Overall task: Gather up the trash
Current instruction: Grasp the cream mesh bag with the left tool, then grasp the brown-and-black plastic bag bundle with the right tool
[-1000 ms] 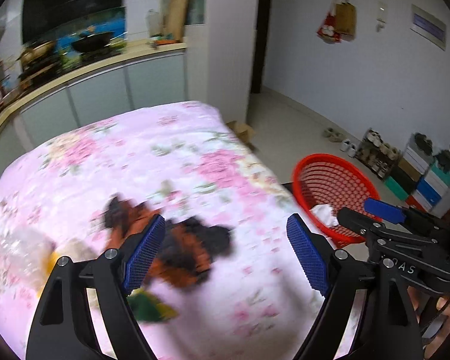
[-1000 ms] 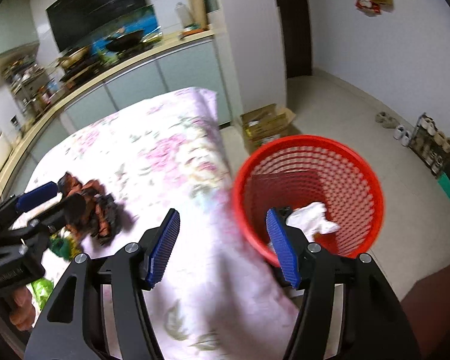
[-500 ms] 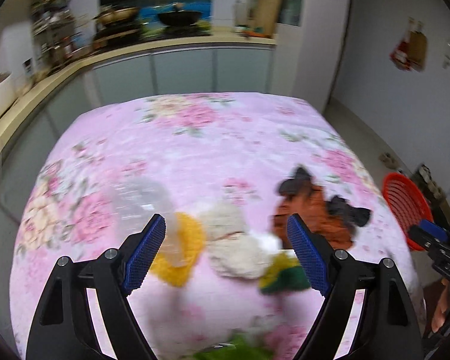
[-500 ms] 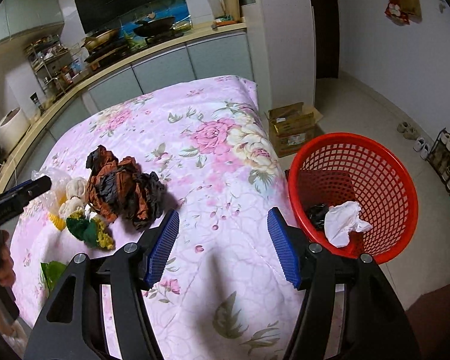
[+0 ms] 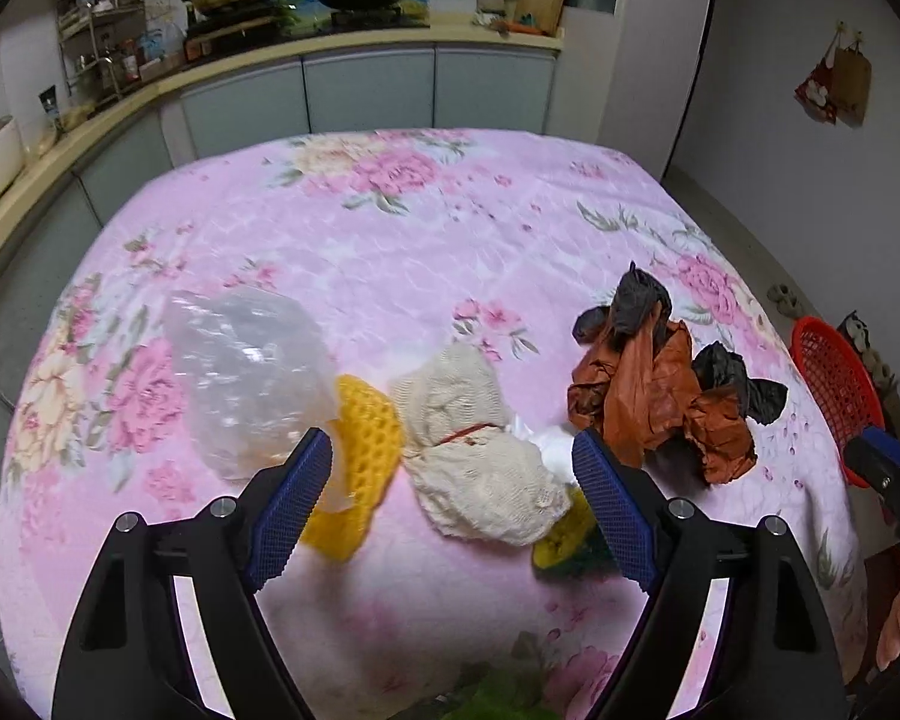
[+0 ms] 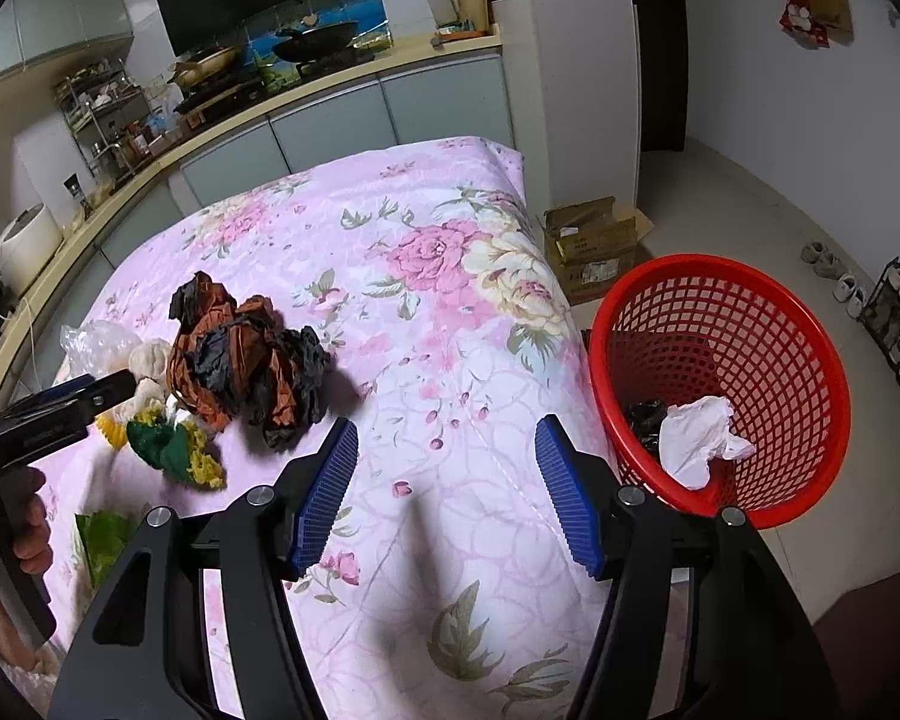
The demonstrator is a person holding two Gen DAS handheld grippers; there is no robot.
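A tabletop [image 5: 390,228] draped in a pink floral cloth fills the room's middle, its far half bare toward the kitchen counter [image 5: 270,60]. The trash sits in a cluster near the tabletop's near edge. From the tabletop's left side: a crumpled clear plastic bag [image 5: 246,378], a yellow foam net [image 5: 360,450] touching it, a cream mesh wad [image 5: 474,456] beside that, then a crumpled orange and black bag [image 5: 660,390] toward the right edge. A green and yellow scrap [image 6: 174,450] lies nearer the front edge, partly hidden.

A red mesh basket [image 6: 804,360] stands on the floor just off the tabletop's right edge, holding a white tissue [image 6: 699,435] and something black. A cardboard box [image 6: 594,246] sits on the floor behind the basket.

The left gripper [image 5: 450,498] hovers over the cluster, jaws wide apart, holding nothing, framing the foam net and mesh wad. The right gripper [image 6: 447,495] hangs above the tabletop's right edge, jaws likewise spread and empty.
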